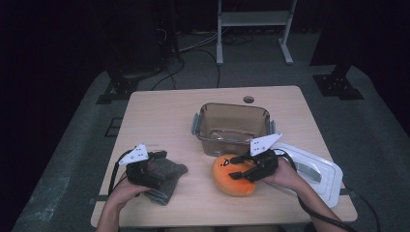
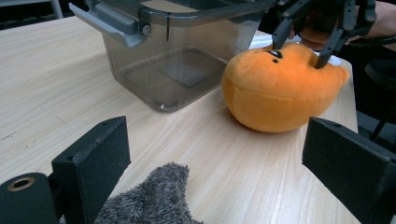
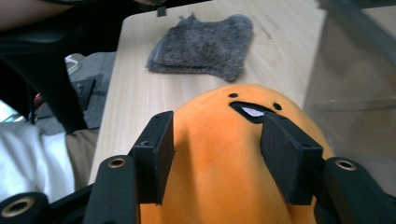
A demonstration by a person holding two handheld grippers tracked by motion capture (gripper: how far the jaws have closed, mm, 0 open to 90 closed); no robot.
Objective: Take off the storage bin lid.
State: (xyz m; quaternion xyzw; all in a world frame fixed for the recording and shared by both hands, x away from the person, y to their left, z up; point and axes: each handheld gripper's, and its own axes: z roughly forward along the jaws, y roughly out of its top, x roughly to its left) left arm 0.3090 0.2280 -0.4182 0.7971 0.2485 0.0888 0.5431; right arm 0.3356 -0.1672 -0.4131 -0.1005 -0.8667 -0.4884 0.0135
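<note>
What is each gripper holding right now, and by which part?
The right gripper has its jaws around the top of the orange plush toy, near its face; a firm pinch cannot be told. The left gripper holds nothing, open over the grey furry cloth.

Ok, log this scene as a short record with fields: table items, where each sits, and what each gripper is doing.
plush toy: orange plush toy on the table, in front of the box
box: clear plastic box, open, upright
lid: white lid flat at the right edge of the table
cloth: grey cloth at front left
right gripper: right gripper jaws on either side of the toy, grip not certain
left gripper: left gripper open, over the cloth
</note>
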